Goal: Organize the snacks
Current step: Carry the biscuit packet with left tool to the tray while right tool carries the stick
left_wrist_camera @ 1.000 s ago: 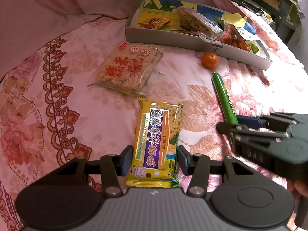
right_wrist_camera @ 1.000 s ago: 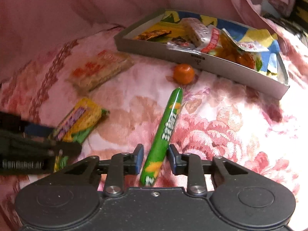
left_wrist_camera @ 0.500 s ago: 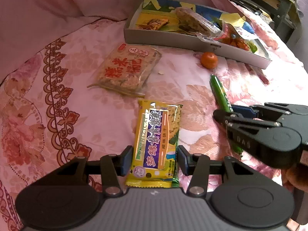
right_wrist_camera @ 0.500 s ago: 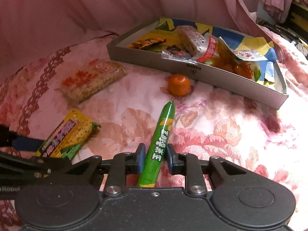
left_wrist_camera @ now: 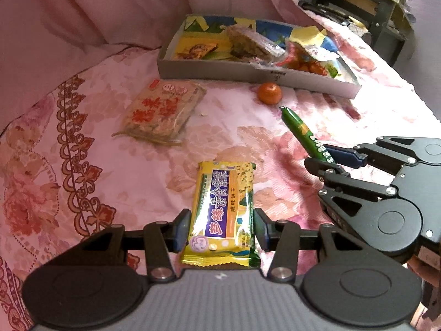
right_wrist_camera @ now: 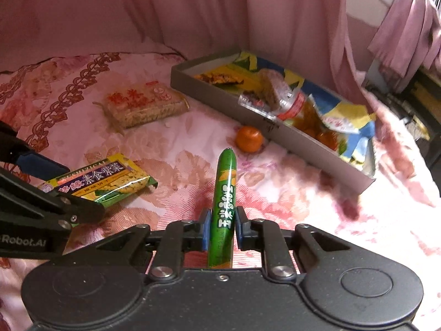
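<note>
My left gripper is shut on a yellow and purple cracker pack, held just above the bedspread; the pack also shows in the right wrist view. My right gripper is shut on a green sausage stick, lifted and pointing at the grey snack box. The stick and right gripper show at the right of the left wrist view. The box holds several snacks.
A clear rice-cake pack lies on the pink floral bedspread left of the box. A small orange sits in front of the box wall. A pink curtain hangs behind. Dark furniture stands at the far right.
My right gripper has closed on the green stick and raised it off the bedspread. My left gripper has lifted the cracker pack slightly. Both views have risen and tilted towards the box.
</note>
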`<state>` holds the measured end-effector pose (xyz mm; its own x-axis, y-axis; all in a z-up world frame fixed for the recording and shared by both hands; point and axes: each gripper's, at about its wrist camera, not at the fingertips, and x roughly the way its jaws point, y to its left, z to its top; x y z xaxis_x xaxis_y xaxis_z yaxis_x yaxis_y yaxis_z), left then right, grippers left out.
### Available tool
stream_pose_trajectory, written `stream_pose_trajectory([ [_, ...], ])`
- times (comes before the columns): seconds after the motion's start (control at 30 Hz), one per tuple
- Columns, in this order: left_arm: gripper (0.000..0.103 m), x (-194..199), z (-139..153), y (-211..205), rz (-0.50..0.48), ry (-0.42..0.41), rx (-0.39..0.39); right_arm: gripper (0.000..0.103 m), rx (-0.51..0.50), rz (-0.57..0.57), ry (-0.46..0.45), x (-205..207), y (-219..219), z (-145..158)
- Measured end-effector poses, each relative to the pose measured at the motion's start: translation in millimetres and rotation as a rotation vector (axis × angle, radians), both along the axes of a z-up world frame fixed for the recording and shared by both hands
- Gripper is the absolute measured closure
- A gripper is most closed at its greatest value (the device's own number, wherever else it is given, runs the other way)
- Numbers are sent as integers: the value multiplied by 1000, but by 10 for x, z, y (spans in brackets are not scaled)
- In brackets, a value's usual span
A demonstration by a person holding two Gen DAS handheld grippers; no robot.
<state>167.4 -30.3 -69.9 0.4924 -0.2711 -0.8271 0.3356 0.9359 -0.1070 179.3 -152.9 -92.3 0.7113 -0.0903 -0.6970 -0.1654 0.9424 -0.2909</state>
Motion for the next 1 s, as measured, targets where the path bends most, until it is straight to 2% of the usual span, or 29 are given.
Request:
stream_pose_trajectory([
  [0.27,51,-36,129,43,25,-58,-42,84,52,-31,-84,-116,-145,296],
  [0.47,51,71,308,62,61,-127,-107,84,106,-32,-103,-35,-293,506],
  [0.6,51,332,542,77,110,-199,-198,84,77,4,-118,134,-372,624],
  [0.77,51,781,706,-27,165,-287,-271,84,38,5,-165,473,-551,713],
  [1.0,50,1430,671,-123,189,-362,-342,84,134,-98,-263,952,-919,732],
])
